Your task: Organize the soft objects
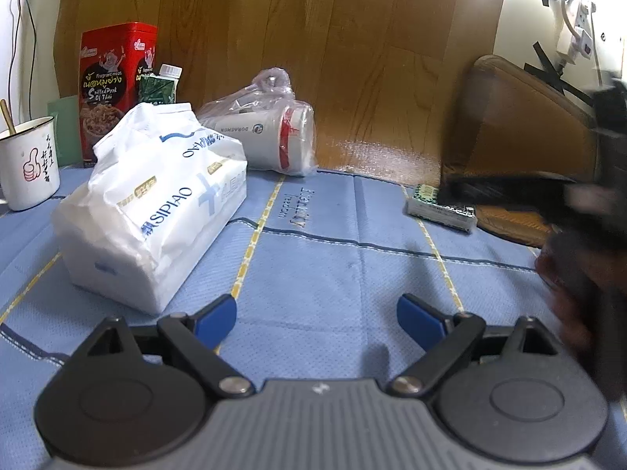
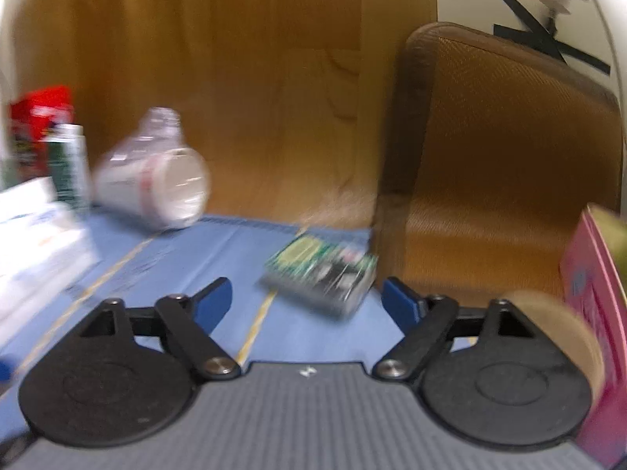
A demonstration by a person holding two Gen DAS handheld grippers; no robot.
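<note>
A white soft pack of tissues [image 1: 156, 211] lies on the blue cloth [image 1: 333, 258], just ahead and left of my left gripper [image 1: 316, 319], which stands open over bare cloth with nothing between its blue pads. A small green pack [image 1: 441, 208] lies at the cloth's far right beside a brown cushion [image 1: 521, 129]. The right wrist view is blurred: my right gripper [image 2: 307, 305] is open and empty, with the green pack [image 2: 319, 274] close ahead of its fingers and the brown cushion [image 2: 497, 164] to the right. A dark blurred shape [image 1: 588, 235] at the left view's right edge is the other gripper.
A cup in a clear plastic bag [image 1: 270, 137] lies on its side at the back. A red tin [image 1: 113, 90], a green carton [image 1: 160, 86] and a white mug with a spoon [image 1: 27, 164] stand at the back left. A pink box [image 2: 591, 313] sits at the right.
</note>
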